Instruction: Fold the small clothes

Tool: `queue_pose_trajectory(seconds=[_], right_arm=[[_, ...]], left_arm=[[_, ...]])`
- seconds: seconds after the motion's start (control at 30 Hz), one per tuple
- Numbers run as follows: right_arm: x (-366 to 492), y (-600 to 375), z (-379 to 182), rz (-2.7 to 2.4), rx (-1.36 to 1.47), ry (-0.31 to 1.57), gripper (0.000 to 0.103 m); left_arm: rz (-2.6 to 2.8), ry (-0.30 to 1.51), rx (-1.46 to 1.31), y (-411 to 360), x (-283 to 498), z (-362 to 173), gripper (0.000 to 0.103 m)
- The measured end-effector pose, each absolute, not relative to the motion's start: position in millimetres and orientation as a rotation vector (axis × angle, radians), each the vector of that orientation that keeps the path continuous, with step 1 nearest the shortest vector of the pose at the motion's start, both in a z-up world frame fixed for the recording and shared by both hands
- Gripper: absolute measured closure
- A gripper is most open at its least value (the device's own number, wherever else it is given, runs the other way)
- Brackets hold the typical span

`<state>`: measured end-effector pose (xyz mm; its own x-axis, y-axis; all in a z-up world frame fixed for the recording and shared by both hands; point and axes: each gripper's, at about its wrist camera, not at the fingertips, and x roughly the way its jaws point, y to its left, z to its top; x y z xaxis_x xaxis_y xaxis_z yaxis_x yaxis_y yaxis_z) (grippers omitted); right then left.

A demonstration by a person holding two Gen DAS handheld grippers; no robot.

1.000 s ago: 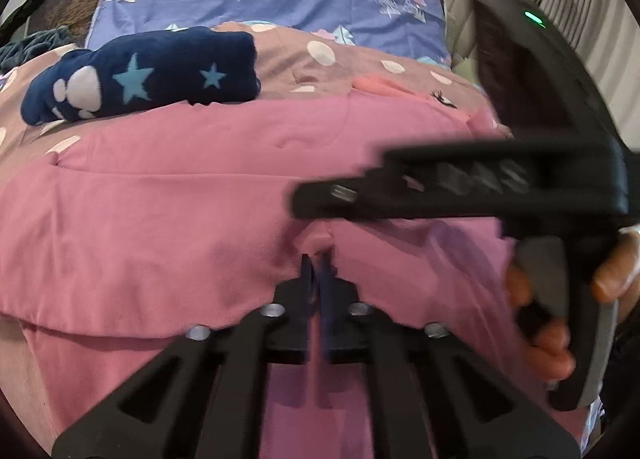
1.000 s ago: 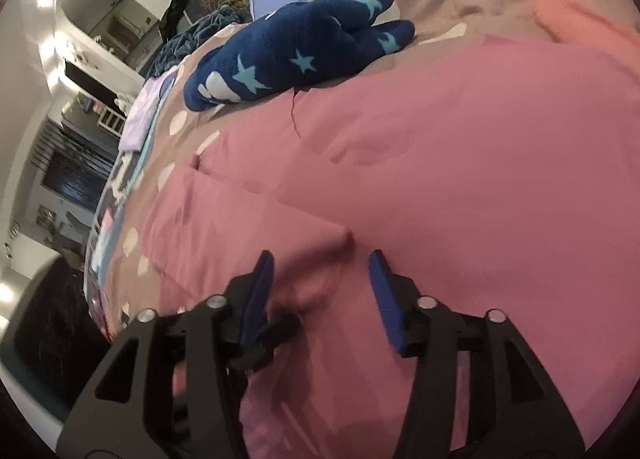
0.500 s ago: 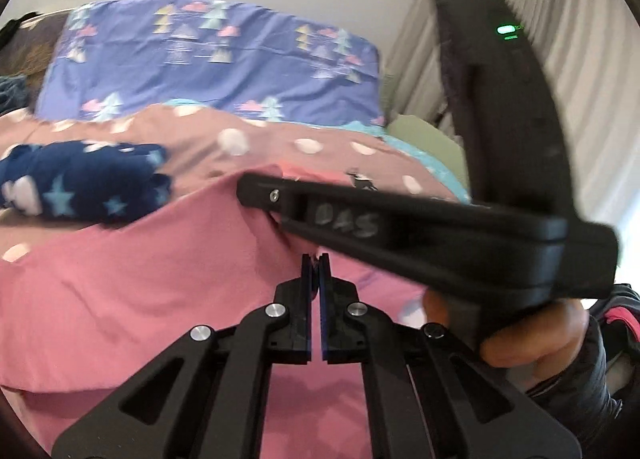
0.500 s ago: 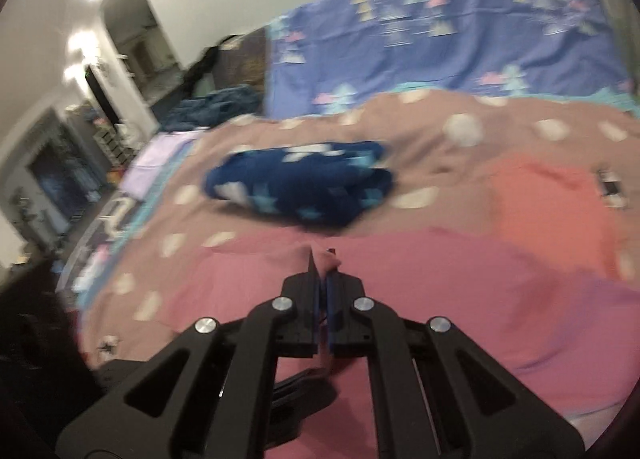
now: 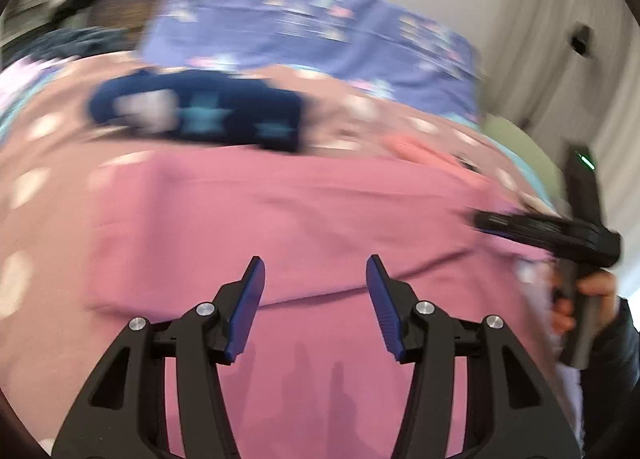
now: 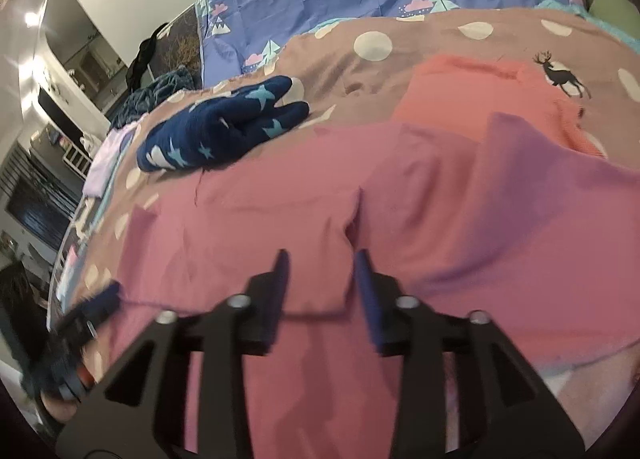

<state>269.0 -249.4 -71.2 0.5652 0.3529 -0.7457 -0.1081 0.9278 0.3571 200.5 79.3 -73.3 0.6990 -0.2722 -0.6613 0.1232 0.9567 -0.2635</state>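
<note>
Both grippers, previously clamped, parted over pink garment [image 5: 304,219].

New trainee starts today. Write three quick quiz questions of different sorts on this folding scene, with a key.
1. True or false: the left gripper is clamped on the pink garment.
2. What lies just beyond the pink garment? A) navy star-print garment B) towel C) book
3. Fill in: the right gripper is ____ above the pink cloth.

Key: 1 false, its jaws stand apart; 2 A; 3 open.
</note>
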Motion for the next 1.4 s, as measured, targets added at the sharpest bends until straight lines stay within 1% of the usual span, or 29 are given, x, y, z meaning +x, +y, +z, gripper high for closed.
queue_pose_trajectory(seconds=[0.03, 0.13, 0.17, 0.2, 0.23, 0.33, 0.4, 0.5, 0.53, 0.57, 0.6, 0.63, 0.7, 0.8, 0.87, 0.9, 0.97, 1.0, 1.1, 1.2, 1.27, 1.3, 1.37, 1.4], right_arm=[[266, -249, -74, 0.285, 0.281, 0.946, 0.058], [264, -243, -83, 0.297, 0.268, 0.986, 0.058], [265, -240, -86, 0.295, 0.27, 0.993, 0.065], [267, -237, -89, 0.288, 0.273, 0.994, 0.074], [269, -232, -90, 0.276, 0.27, 0.987, 0.1], [260, -226, -69, 0.214, 0.263, 0.897, 0.101], [245, -221, -43, 0.166, 0.191, 0.827, 0.101], [238, -221, -33, 0.026, 0.071, 0.824, 0.1], [242, -223, -39, 0.014, 0.039, 0.862, 0.099], [246, -223, -48, -0.002, 0.014, 0.913, 0.09], [250, -226, -58, -0.017, 0.009, 0.96, 0.083], [251, -229, -67, -0.023, 0.026, 1.002, 0.074], [248, -231, -66, -0.025, 0.063, 0.985, 0.074], [245, -217, -39, -0.013, 0.065, 0.841, 0.073], [248, -185, -20, 0.101, 0.034, 0.801, 0.072], [253, -165, -14, 0.16, 0.014, 0.806, 0.072], [265, -114, -8, 0.303, -0.033, 0.827, 0.072], [271, -97, -8, 0.348, -0.046, 0.835, 0.072], [294, -27, -20, 0.485, -0.081, 0.902, 0.072], [318, 42, -49, 0.563, -0.104, 1.018, 0.074], [326, 72, -61, 0.59, -0.121, 1.047, 0.074], [331, 91, -67, 0.603, -0.129, 1.051, 0.07], [342, 108, -76, 0.61, -0.126, 1.053, 0.04], [348, 114, -80, 0.607, -0.118, 1.051, 0.037]], left_arm=[[-0.174, 0.767, -0.226, 98, 195, -76, 0.049], [-0.01, 0.777, -0.268, 154, 190, -89, 0.042], [0.038, 0.79, -0.276, 169, 188, -95, 0.042], [0.066, 0.807, -0.291, 183, 186, -101, 0.042], [0.084, 0.83, -0.31, 195, 187, -108, 0.042], [0.106, 0.852, -0.363, 214, 185, -116, 0.042], [0.1, 0.843, -0.37, 217, 187, -116, 0.042], [0.096, 0.835, -0.345, 216, 190, -118, 0.042], [0.091, 0.836, -0.34, 216, 193, -119, 0.042], [0.085, 0.833, -0.341, 213, 193, -120, 0.042], [0.074, 0.828, -0.344, 210, 192, -120, 0.042], [0.053, 0.82, -0.35, 207, 190, -118, 0.042], [0.021, 0.811, -0.36, 205, 188, -115, 0.042], [-0.04, 0.806, -0.377, 203, 190, -113, 0.042], [-0.066, 0.804, -0.377, 200, 194, -112, 0.044], [-0.085, 0.803, -0.38, 199, 196, -111, 0.045], [-0.129, 0.801, -0.388, 197, 202, -112, 0.057], [-0.14, 0.803, -0.386, 196, 204, -112, 0.058], [-0.165, 0.819, -0.41, 198, 206, -118, 0.059], [-0.184, 0.821, -0.438, 202, 205, -122, 0.059], [-0.2, 0.822, -0.455, 203, 207, -124, 0.059], [-0.206, 0.821, -0.458, 203, 208, -125, 0.059], [-0.219, 0.818, -0.463, 203, 209, -127, 0.059], [-0.223, 0.815, -0.471, 203, 210, -127, 0.059]])
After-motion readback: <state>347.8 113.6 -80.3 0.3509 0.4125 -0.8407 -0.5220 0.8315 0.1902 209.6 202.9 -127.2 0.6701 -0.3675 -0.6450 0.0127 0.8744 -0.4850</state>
